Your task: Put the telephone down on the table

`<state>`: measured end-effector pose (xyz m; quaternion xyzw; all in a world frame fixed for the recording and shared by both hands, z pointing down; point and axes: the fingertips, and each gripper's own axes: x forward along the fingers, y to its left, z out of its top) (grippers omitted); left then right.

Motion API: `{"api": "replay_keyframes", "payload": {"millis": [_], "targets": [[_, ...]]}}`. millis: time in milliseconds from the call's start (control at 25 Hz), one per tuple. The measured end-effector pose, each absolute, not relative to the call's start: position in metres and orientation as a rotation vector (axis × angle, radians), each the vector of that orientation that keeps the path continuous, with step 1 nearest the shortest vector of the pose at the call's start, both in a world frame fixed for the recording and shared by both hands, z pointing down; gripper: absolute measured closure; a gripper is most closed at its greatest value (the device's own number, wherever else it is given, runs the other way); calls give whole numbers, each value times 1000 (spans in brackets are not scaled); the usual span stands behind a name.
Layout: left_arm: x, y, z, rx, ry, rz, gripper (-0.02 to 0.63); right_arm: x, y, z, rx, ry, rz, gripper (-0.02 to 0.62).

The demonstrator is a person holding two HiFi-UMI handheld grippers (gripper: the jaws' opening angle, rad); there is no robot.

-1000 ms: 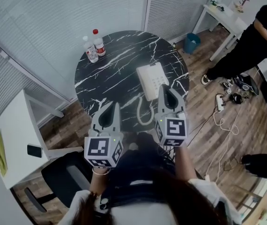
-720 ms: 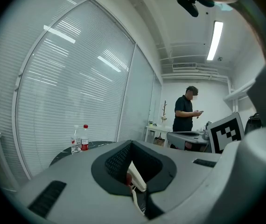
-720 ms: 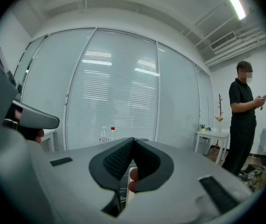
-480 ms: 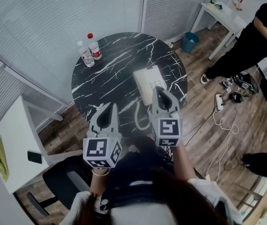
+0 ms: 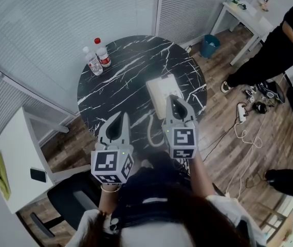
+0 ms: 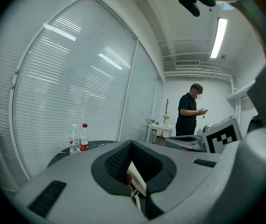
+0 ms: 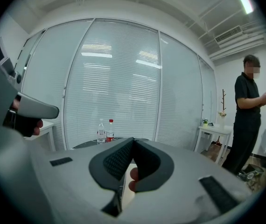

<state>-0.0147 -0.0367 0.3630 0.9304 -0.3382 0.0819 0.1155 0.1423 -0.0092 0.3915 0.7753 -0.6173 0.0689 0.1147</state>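
white telephone (image 5: 163, 89) already sits flat on the black marble table (image 5: 115, 86), right of centre and close to the near edge, with its coiled cord (image 5: 152, 128) looping on the tabletop toward the person. two water bottles (image 5: 97, 57) stand well apart at the far left rim. right gripper (image 5: 173, 99) has jaws closed tip to tip with nothing between them, its tip over the phone's near edge in the head view; can't tell if it touches. left gripper (image 5: 121, 116) also has jaws together and empty, hanging over the table's near edge left of the cord. so the phone looks placed, nothing gripped. handling guess: rigid plastic shell, fairly light, smooth so a bit slippery. the handset probably rests loose on the base and could tip off, and the springy cord will tug. best hold looks like across the narrow handset middle or the base's side edges, not the cord.
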Motion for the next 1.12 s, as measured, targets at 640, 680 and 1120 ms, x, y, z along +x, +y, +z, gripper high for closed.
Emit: {"api": "replay_keyframes", "payload": {"millis": [640,680,1120], "targets": [[7,-61,374,2690,-1016,275,604,164,-39,429,2170,-1814,298,580],[9,-62,374,2688,-1017,277,604,164,-41,431,2162,-1817,302,580],[13,-76,382,2649,-1065,313,604,166,-63,454,2076,-1861,356,541]]}}
